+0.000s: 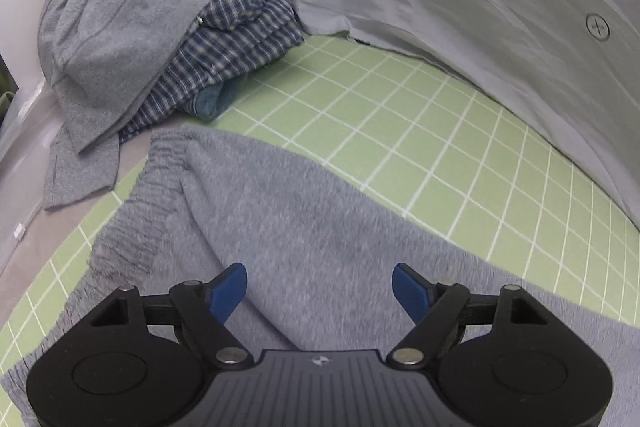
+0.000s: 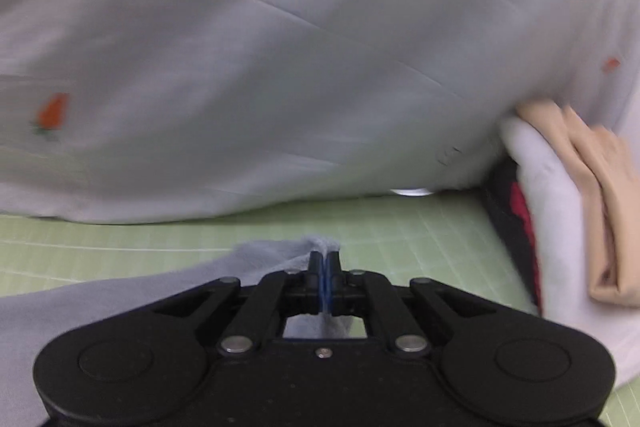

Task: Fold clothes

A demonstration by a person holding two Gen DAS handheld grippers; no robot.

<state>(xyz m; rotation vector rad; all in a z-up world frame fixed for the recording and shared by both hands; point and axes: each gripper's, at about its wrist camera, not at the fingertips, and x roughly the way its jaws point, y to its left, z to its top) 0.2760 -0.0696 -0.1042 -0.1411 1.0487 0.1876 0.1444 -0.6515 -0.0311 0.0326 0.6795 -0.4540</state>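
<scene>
A grey knit garment [image 1: 304,227] with a ribbed waistband lies spread on the green grid mat [image 1: 400,131]. My left gripper [image 1: 319,287] is open, its blue pads [image 1: 228,291] just above the grey cloth, holding nothing. In the right wrist view my right gripper [image 2: 325,275] is shut on a corner of the same grey garment [image 2: 280,255], held low over the mat [image 2: 120,239].
A pile of unfolded clothes, grey [image 1: 132,27] over blue plaid [image 1: 240,39], sits at the mat's far left. A white sheet-like backdrop [image 1: 480,7] rises behind the mat. At the right, folded clothes are stacked: beige [image 2: 600,207], white [image 2: 560,227] and dark red-black [image 2: 516,211].
</scene>
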